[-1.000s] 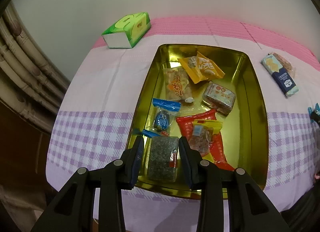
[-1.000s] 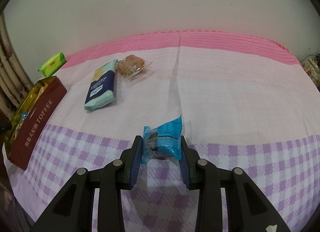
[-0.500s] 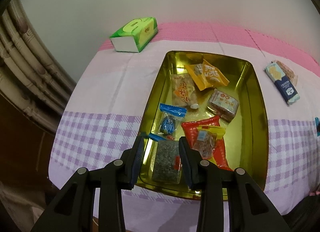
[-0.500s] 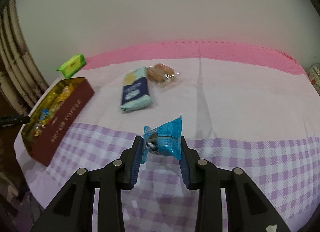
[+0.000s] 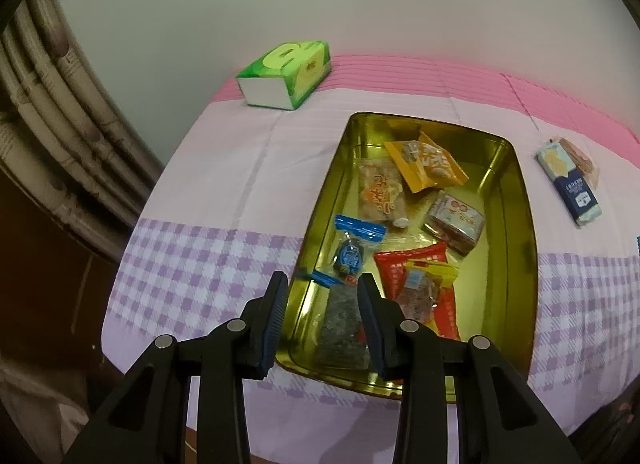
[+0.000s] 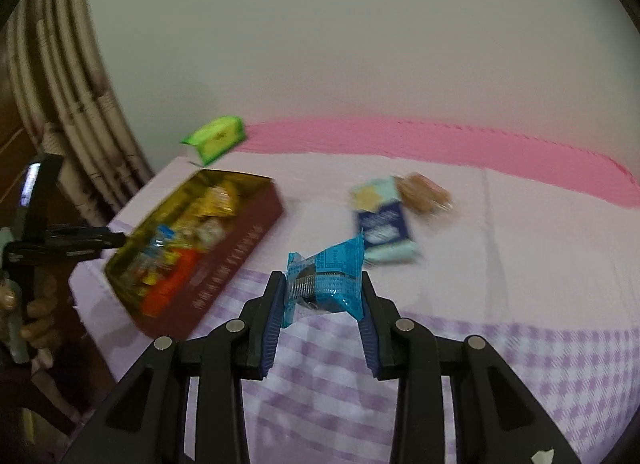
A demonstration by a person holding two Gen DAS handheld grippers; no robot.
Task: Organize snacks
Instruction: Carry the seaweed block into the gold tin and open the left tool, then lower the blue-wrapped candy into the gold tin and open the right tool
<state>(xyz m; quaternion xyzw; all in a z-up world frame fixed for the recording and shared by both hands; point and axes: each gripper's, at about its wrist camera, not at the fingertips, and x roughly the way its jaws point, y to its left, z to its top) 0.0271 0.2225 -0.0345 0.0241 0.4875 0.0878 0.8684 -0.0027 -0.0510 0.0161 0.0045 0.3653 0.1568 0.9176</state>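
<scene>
A blue-wrapped snack [image 6: 325, 279] is clamped between the fingers [image 6: 272, 316] of the right gripper [image 6: 320, 318] and is held above the purple-checked part of the tablecloth [image 6: 500, 376], near and to the right of the tin [image 6: 224, 264]. The tin is seen as an open box with a gold inside [image 5: 512, 232] and a dark red outer wall, lying on the tabletop at the left side of the scene. Several packets are held in it: a dark speckled one [image 5: 343, 328] at the near end, a red one [image 5: 416, 268] with a yellow-topped one [image 5: 426, 288] lying on it, a blue-ended clear one [image 5: 354, 242], a boxy clear one [image 5: 454, 220], a clear one with orange print [image 5: 380, 192] and an orange one [image 5: 430, 160] at the far end. The left gripper [image 5: 323, 318] is held over the near end of the tin with its fingers [image 5: 276, 312] spread apart and nothing between them; the speckled packet is seen below the gap. To the right of the tin, a blue and pale biscuit pack [image 5: 568, 184] lies on the cloth with a clear-wrapped brown snack [image 5: 582, 156] just beside it at its far end. A green tissue pack [image 5: 286, 72] rests by the far edge, near the pink band of the cloth. The right wrist view is blurred.
</scene>
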